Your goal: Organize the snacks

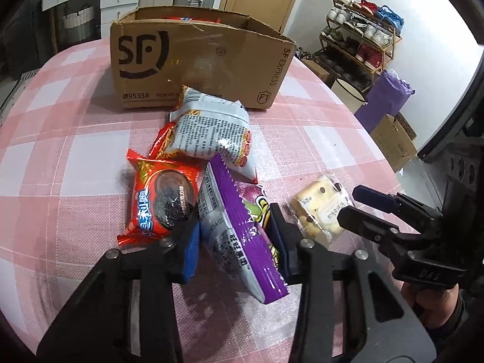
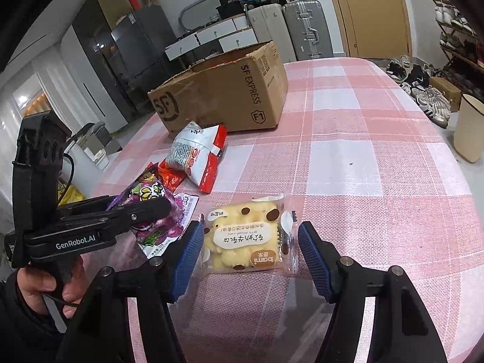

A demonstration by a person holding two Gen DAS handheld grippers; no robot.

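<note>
My left gripper point(image 1: 234, 237) is shut on a purple snack packet point(image 1: 242, 236), its blue pads pressing both sides; the packet also shows in the right wrist view point(image 2: 157, 211). A red Oreo packet point(image 1: 160, 204) lies just left of it. A white and red packet point(image 1: 211, 130) lies behind, over a red-yellow packet point(image 1: 161, 140). My right gripper point(image 2: 249, 252) is open around a clear-wrapped yellow cake packet point(image 2: 245, 236), pads apart from it on both sides. The open SF cardboard box point(image 1: 196, 60) stands at the back of the pink checked table point(image 1: 60, 151).
The box point(image 2: 220, 90) holds some red packets. Beyond the table's right edge stand a shoe rack point(image 1: 360, 36), a cream bin point(image 2: 470, 127) and cardboard boxes point(image 1: 393, 139). Suitcases and drawers line the far wall.
</note>
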